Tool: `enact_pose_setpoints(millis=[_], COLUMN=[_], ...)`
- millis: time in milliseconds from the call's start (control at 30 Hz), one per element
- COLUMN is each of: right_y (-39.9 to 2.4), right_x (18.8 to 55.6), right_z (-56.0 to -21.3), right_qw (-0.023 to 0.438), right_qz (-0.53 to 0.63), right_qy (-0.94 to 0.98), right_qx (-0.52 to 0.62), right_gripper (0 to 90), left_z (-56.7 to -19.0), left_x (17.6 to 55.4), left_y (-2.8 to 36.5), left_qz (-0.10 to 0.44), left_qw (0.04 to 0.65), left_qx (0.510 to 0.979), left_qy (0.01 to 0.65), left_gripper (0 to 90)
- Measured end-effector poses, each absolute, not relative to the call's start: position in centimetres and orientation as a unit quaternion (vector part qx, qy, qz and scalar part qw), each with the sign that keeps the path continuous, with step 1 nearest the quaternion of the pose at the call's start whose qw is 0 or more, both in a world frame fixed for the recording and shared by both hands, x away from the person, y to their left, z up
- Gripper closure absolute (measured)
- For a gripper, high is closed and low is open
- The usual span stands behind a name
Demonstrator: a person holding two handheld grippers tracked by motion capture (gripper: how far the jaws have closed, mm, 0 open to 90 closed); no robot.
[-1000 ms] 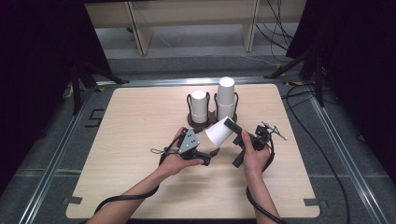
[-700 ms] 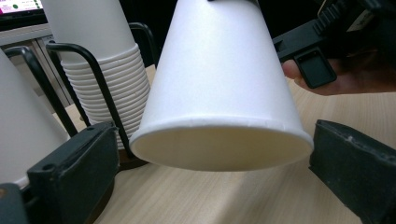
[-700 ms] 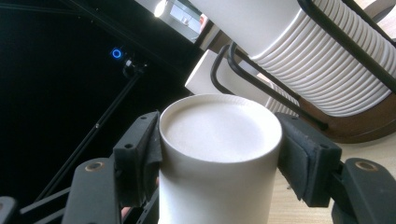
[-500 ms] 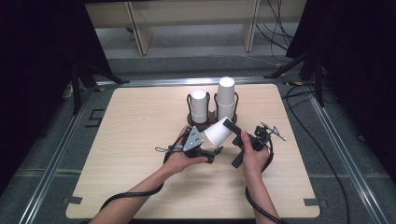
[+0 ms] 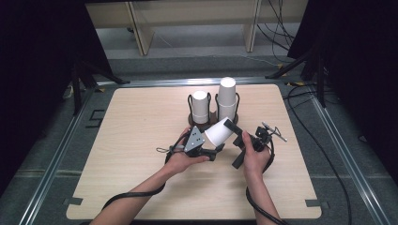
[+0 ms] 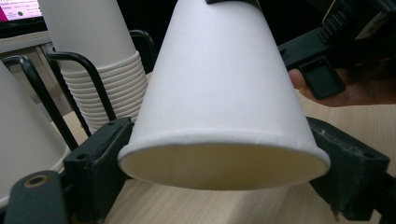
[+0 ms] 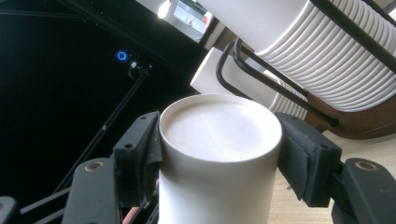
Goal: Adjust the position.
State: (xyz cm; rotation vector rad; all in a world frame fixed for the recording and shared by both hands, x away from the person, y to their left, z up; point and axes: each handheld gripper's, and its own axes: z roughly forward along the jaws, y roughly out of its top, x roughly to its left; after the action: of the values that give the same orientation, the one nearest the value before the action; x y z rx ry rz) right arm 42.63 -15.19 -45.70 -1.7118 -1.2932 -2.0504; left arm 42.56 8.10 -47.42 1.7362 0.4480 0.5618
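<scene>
We hold a white paper cup (image 5: 219,132) in the air just above the table (image 5: 131,140), near the middle and a little in front of the two cup stacks, lying on its side with its base toward the right and its open mouth toward the left. Our right hand (image 5: 253,157) comes in from the bottom edge, forearm angled up and slightly left, and its right gripper (image 7: 219,140) has its jaws pressed on the narrow base end of the cup, one pad on each side, so it grips the cup firmly. Our left hand (image 5: 184,157) reaches in from the lower left with the wrist bent toward the cup, and the left gripper (image 6: 224,158) sits at the wide rim; its jaws have just been closing with the rim between them, and in the left gripper view both pads lie against the sides of the rim. Behind the cup, two stacks of paper cups stand upside down in black wire holders on a dark base: a shorter stack (image 5: 201,107) on the left and a taller stack (image 5: 226,98) on the right, both close to the held cup but apart from it.
</scene>
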Motion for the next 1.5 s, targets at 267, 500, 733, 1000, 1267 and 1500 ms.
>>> enact_pose_setpoints(millis=[267,500,733,1000,1267,1500], right_y=[-15.1,-15.2,-15.2,-15.4,-15.9,-16.4], right_x=[42.7,42.9,42.9,42.8,42.9,42.8], right_z=[-45.8,-46.0,-45.9,-45.6,-45.1,-44.8], right_qw=[0.096,0.074,0.068,0.063,0.044,0.019], right_qz=[-0.695,-0.704,-0.706,-0.708,-0.717,-0.718], right_qy=[-0.421,-0.427,-0.431,-0.422,-0.415,-0.426], right_qx=[-0.574,-0.562,-0.558,-0.563,-0.558,-0.550], right_gripper=[33.8,32.5,31.9,31.7,30.0,30.3], left_z=[-47.2,-47.0,-46.9,-47.0,-47.0,-46.9], left_x=[42.4,42.3,42.4,42.4,42.3,42.3], left_y=[8.3,8.5,8.7,8.9,9.3,10.0], left_qz=[0.247,0.250,0.248,0.246,0.236,0.226], left_qw=[0.591,0.593,0.594,0.594,0.588,0.589], left_qx=[0.744,0.742,0.742,0.743,0.751,0.754], left_qy=[0.189,0.187,0.188,0.187,0.185,0.185], left_gripper=[17.6,22.0,25.3,27.6,29.3,30.3])
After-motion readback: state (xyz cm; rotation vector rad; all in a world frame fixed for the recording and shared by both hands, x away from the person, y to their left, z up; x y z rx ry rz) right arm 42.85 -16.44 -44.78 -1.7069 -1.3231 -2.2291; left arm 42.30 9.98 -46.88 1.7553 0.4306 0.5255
